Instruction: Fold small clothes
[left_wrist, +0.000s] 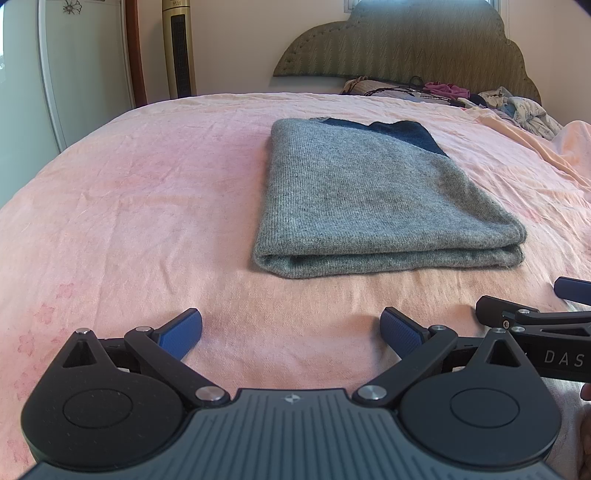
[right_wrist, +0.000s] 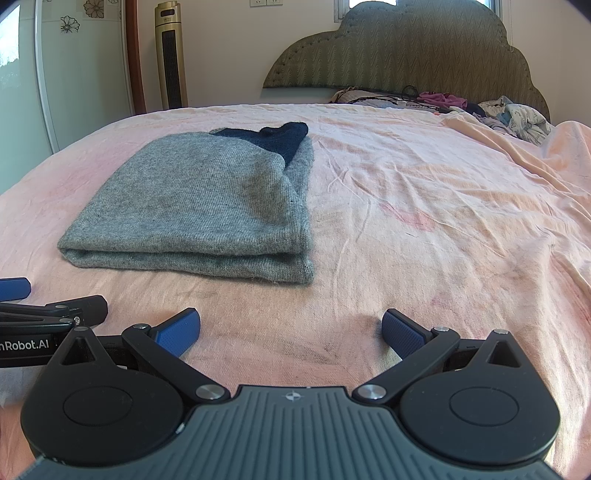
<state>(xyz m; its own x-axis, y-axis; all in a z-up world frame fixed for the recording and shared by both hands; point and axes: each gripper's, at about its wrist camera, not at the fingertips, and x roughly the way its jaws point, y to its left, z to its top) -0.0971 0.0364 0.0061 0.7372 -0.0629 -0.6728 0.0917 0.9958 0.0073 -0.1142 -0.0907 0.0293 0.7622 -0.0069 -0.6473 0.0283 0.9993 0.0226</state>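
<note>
A grey knit garment (left_wrist: 369, 199) with a dark navy part at its far end lies folded into a flat rectangle on the pink bedsheet (left_wrist: 129, 221). It also shows in the right wrist view (right_wrist: 199, 210), ahead and to the left. My left gripper (left_wrist: 291, 332) is open and empty, low over the sheet just short of the garment's near folded edge. My right gripper (right_wrist: 291, 332) is open and empty, beside the left one and to the right of the garment. Each gripper's side shows in the other's view.
A pile of loose clothes and cables (left_wrist: 480, 99) lies at the head of the bed under the green padded headboard (left_wrist: 406, 44). A gold tower fan (right_wrist: 170, 55) and a wardrobe door (left_wrist: 74, 66) stand beyond the bed's far left corner. Wrinkled sheet (right_wrist: 443, 221) spreads to the right.
</note>
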